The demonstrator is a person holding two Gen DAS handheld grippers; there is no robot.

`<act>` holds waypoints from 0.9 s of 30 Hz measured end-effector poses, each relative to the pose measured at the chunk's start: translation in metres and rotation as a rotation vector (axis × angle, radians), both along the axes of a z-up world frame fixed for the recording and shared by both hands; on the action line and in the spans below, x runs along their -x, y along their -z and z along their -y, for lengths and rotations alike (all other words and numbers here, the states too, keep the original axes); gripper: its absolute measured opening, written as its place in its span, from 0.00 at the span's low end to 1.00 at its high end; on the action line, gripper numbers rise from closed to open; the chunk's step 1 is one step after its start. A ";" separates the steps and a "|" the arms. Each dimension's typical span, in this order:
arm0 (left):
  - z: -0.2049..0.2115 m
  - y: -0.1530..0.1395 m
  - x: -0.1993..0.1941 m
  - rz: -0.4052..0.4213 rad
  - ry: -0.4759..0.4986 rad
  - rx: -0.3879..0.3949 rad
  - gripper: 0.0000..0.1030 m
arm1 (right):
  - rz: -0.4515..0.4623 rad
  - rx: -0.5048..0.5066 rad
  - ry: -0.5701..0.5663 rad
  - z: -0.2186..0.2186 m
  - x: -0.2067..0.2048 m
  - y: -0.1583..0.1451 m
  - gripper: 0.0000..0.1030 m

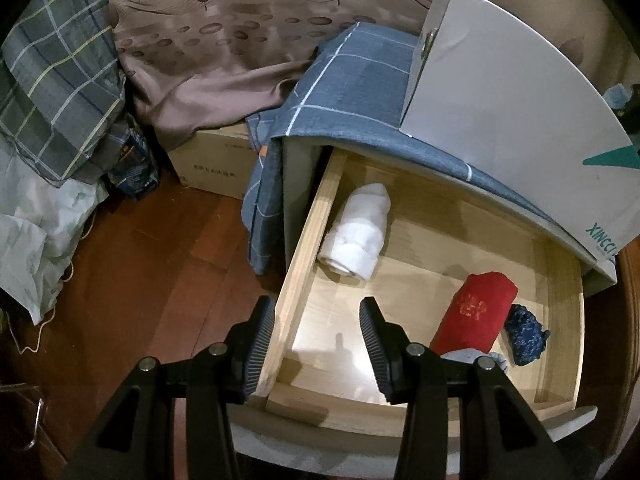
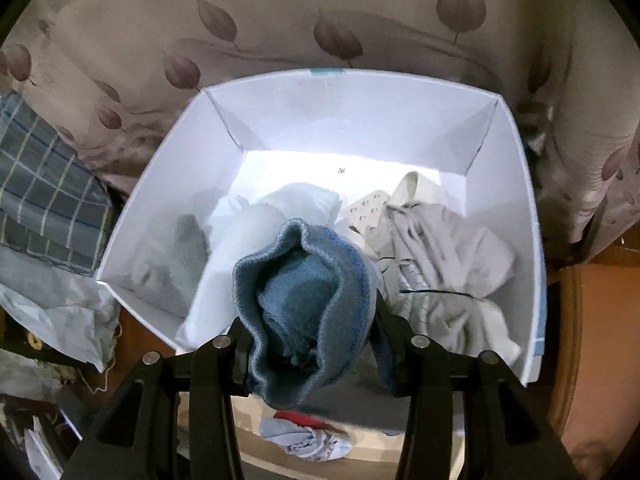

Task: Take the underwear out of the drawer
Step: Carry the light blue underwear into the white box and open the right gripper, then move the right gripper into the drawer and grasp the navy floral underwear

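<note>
In the left wrist view the wooden drawer (image 1: 304, 232) stands pulled out. It holds a rolled white garment (image 1: 356, 232), a rolled red garment (image 1: 476, 312) and a dark blue bundle (image 1: 526, 334). My left gripper (image 1: 316, 344) is open, straddling the drawer's left wall with nothing else between its fingers. In the right wrist view my right gripper (image 2: 308, 328) is shut on a rolled blue knit garment (image 2: 304, 300), held over the near edge of a white box (image 2: 516, 184) that contains several white and grey garments (image 2: 444, 264). A pale crumpled garment (image 2: 304, 440) lies below in the drawer.
The white box (image 1: 504, 92) sits on a blue checked cloth (image 1: 352, 80) covering the cabinet top. A cardboard box (image 1: 216, 164) stands on the wooden floor (image 1: 152, 280) at left, beside plaid bedding (image 1: 56, 80) and a plastic bag (image 1: 28, 240). A leaf-patterned curtain (image 2: 280, 20) hangs behind.
</note>
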State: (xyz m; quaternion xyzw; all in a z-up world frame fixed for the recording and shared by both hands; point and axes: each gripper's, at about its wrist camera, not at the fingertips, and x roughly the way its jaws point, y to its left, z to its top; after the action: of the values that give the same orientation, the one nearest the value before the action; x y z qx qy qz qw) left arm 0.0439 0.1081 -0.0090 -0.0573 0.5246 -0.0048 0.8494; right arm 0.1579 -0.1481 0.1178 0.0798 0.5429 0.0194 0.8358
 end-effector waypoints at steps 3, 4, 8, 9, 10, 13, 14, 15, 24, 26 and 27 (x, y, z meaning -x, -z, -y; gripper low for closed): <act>0.000 0.000 0.000 0.000 0.006 -0.010 0.44 | -0.023 -0.005 -0.008 -0.003 -0.006 0.009 0.45; 0.002 0.001 0.000 0.000 0.008 -0.013 0.44 | -0.022 -0.008 -0.007 -0.003 -0.007 0.009 0.48; 0.004 0.003 -0.002 -0.008 0.018 -0.023 0.44 | -0.009 -0.040 -0.006 -0.003 -0.005 0.004 0.58; 0.004 0.003 -0.001 -0.006 0.016 -0.025 0.44 | -0.004 -0.040 -0.010 -0.003 -0.003 0.002 0.61; 0.005 0.003 -0.002 -0.006 0.016 -0.022 0.44 | 0.001 -0.033 -0.013 -0.003 -0.001 -0.001 0.64; 0.006 0.004 -0.002 -0.017 0.021 -0.028 0.44 | 0.024 -0.004 -0.029 -0.004 0.008 -0.015 0.65; 0.007 0.004 -0.003 -0.020 0.022 -0.032 0.44 | 0.033 0.008 -0.035 -0.004 0.014 -0.020 0.65; 0.008 0.005 -0.003 -0.022 0.023 -0.034 0.44 | 0.037 0.014 -0.041 -0.004 0.018 -0.024 0.65; 0.009 0.006 -0.004 -0.034 0.026 -0.040 0.44 | 0.072 0.190 -0.150 -0.005 0.088 -0.026 0.67; 0.009 0.006 -0.004 -0.034 0.027 -0.044 0.44 | 0.069 0.154 -0.155 0.000 0.104 -0.023 0.66; 0.009 0.007 -0.004 -0.035 0.025 -0.044 0.44 | 0.059 0.151 -0.160 0.001 0.111 -0.018 0.66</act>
State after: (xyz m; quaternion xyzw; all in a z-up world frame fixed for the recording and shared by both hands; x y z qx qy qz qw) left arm 0.0483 0.0993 -0.0160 -0.0320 0.5402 -0.0026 0.8409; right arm 0.0468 -0.1491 0.1362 -0.0274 0.5227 0.0473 0.8507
